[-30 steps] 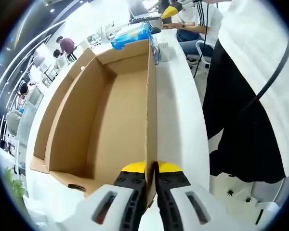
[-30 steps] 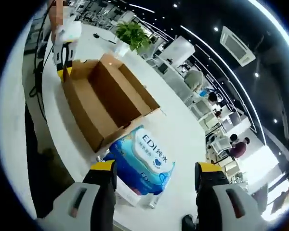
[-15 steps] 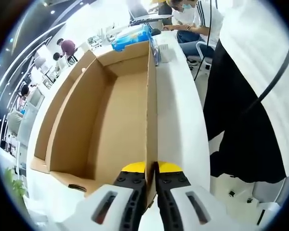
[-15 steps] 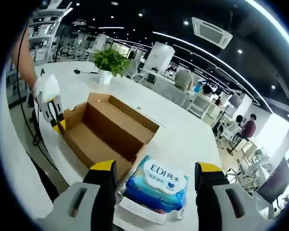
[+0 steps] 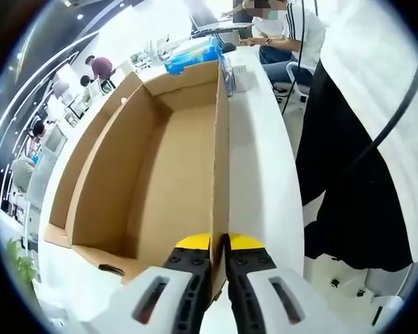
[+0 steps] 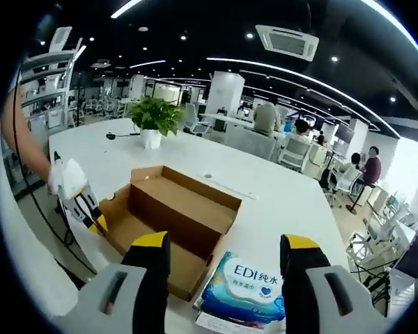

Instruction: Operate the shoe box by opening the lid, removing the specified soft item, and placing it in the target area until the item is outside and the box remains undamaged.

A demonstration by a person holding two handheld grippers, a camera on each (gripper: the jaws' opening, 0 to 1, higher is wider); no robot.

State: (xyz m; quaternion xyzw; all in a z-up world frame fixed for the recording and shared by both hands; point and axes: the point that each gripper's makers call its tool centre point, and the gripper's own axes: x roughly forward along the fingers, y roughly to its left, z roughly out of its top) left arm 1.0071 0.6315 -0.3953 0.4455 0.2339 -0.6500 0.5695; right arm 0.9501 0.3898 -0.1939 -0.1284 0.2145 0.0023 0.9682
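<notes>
One box (image 6: 174, 212), one wipes pack (image 6: 247, 282), outside.

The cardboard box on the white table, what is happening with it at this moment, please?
A person works on it with two hand-held tools. The left tool is shut on the near wall of the open cardboard box, which looks empty inside. The right tool is open and holds nothing, above the blue pack of wet wipes. The pack lies on the white table, outside the box and beside its end.
</notes>
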